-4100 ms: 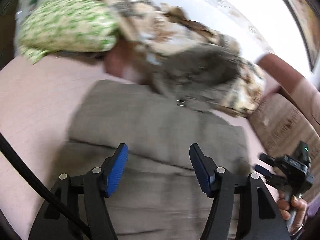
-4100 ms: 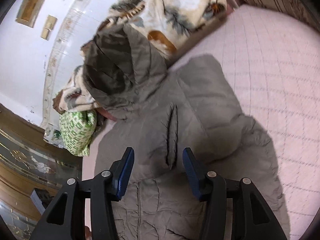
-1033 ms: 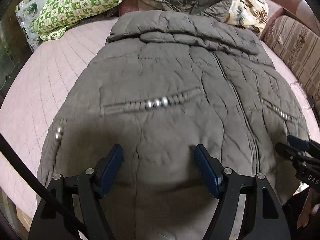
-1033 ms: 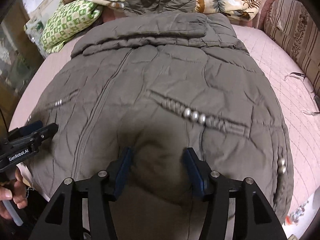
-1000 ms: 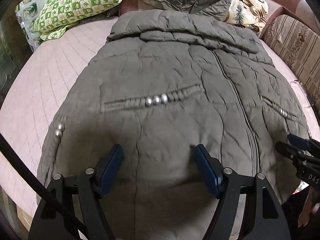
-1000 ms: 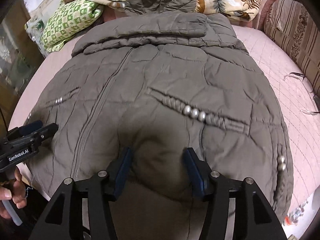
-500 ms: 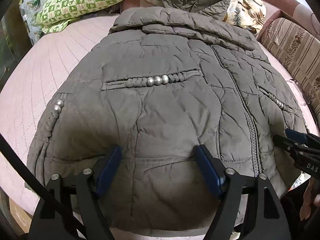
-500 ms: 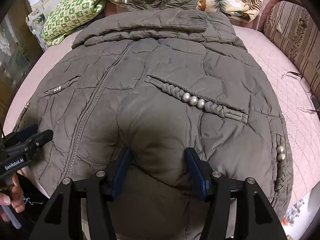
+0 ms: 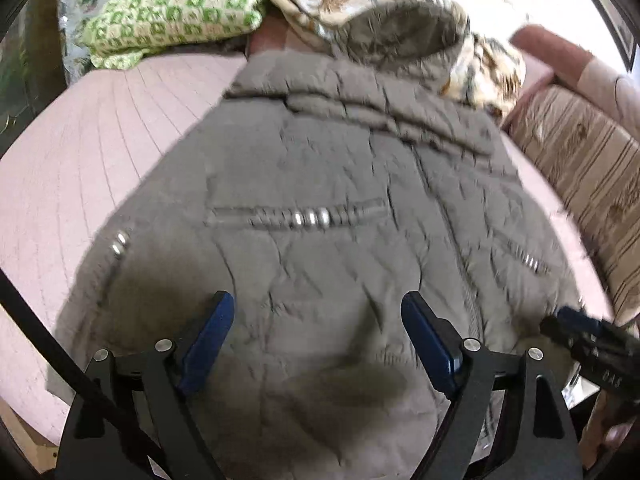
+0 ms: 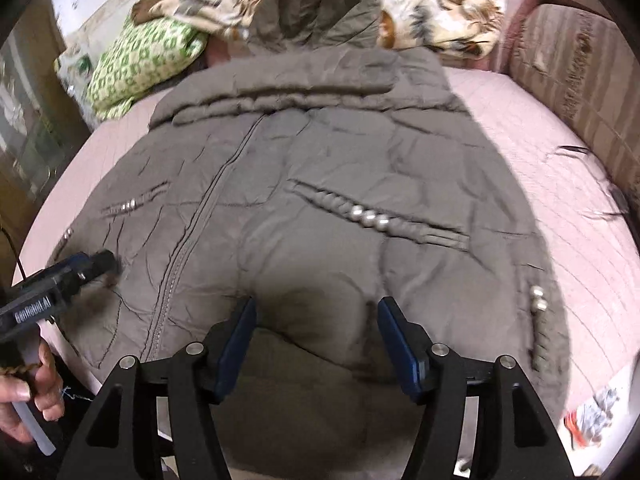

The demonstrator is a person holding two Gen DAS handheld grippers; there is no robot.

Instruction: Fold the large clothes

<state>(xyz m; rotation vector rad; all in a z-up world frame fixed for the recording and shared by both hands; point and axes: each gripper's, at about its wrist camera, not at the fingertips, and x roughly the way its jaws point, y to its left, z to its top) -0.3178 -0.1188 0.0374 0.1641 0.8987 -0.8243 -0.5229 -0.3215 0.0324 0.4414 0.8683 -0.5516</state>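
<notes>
While the jacket (image 9: pixel 320 208) lies spread front-up on the pink bedspread (image 9: pixel 80 168), its hood (image 10: pixel 316 12) reaching the far pillows and its hem hanging over the near edge, both grippers have just been letting go of it. A second ago each pair of blue pads sat closer together over the padded cloth near the hem; since then the jaws have been opening. The left gripper (image 9: pixel 320 344) now stands wide, with the cloth lying flat beneath and between its pads, not pinched. The right gripper (image 10: pixel 316 344) is open too, though a soft hump of the cloth rises between its pads (image 10: pixel 236 344); the pads appear to stand clear of it. Compared with the view four seconds back, when the jacket was bunched and partly doubled, it now lies flat, zip (image 10: pixel 188 248) running near to far. That suggests the spreading step is done and the first fold, likely a side or sleeve brought inward, comes next.
</notes>
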